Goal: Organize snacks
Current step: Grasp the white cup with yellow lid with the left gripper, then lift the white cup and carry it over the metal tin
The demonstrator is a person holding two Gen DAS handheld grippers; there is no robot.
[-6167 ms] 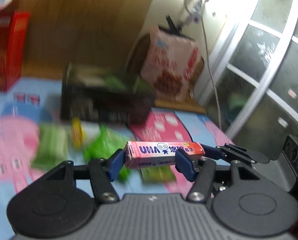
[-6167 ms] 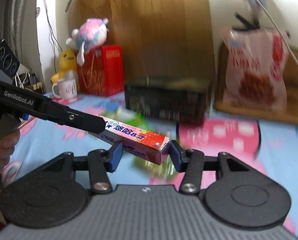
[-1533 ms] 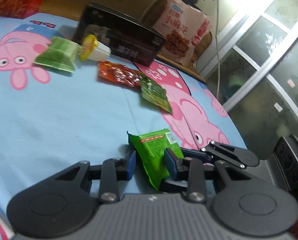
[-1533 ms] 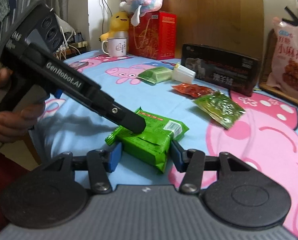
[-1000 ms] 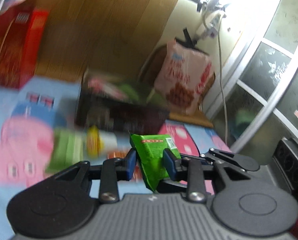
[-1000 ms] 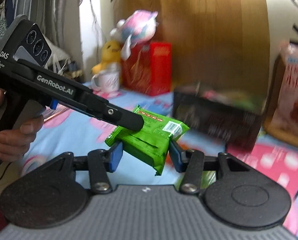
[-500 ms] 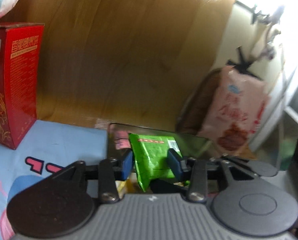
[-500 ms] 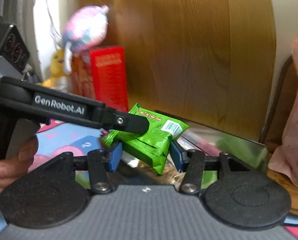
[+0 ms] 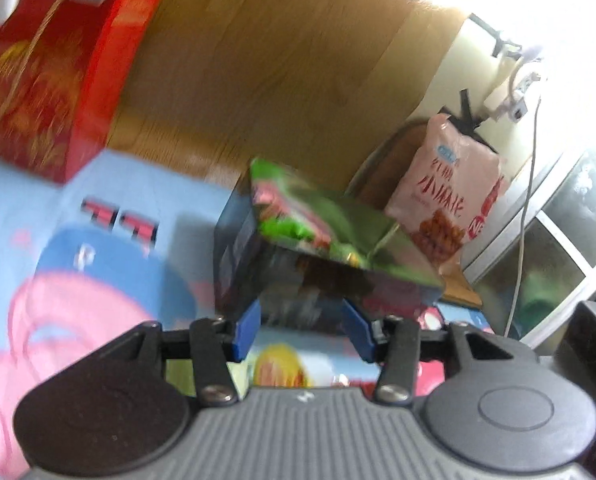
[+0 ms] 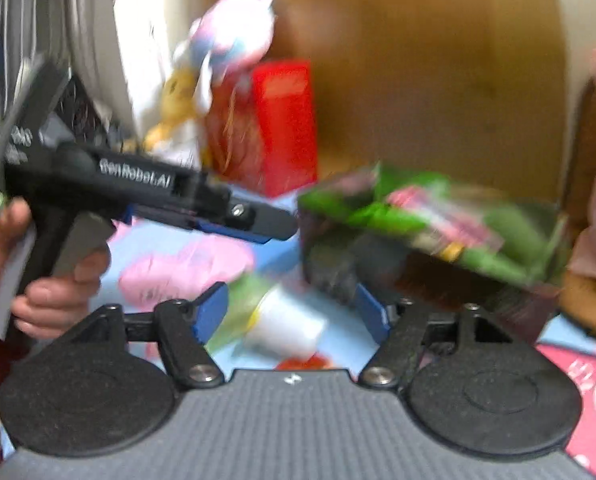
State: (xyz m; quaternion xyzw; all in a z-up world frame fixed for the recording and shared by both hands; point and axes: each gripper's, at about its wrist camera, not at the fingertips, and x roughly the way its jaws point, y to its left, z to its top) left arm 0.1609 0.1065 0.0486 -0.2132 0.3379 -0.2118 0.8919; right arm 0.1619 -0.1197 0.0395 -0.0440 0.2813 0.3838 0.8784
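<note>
A dark open box (image 9: 282,280) stands on the table and holds green and pink snack packets (image 9: 309,220); it also shows in the right wrist view (image 10: 429,280) with the packets (image 10: 417,208) on top. My left gripper (image 9: 301,330) is open and empty just in front of the box. My right gripper (image 10: 292,316) is open and empty, also in front of the box. The left gripper's body (image 10: 158,196) reaches toward the box from the left in the right wrist view. Both views are blurred.
A red carton (image 9: 54,80) and plush toys (image 10: 230,36) stand at the back left. A pink snack bag (image 9: 449,184) leans behind the box. A white cup with a yellow lid (image 10: 282,326), a green packet (image 10: 238,308) and an orange packet (image 10: 301,362) lie on the blue cartoon cloth (image 9: 98,248).
Both grippers have opened and let go of the green packet, which now lies in the box. Both have pulled back from the box a little.
</note>
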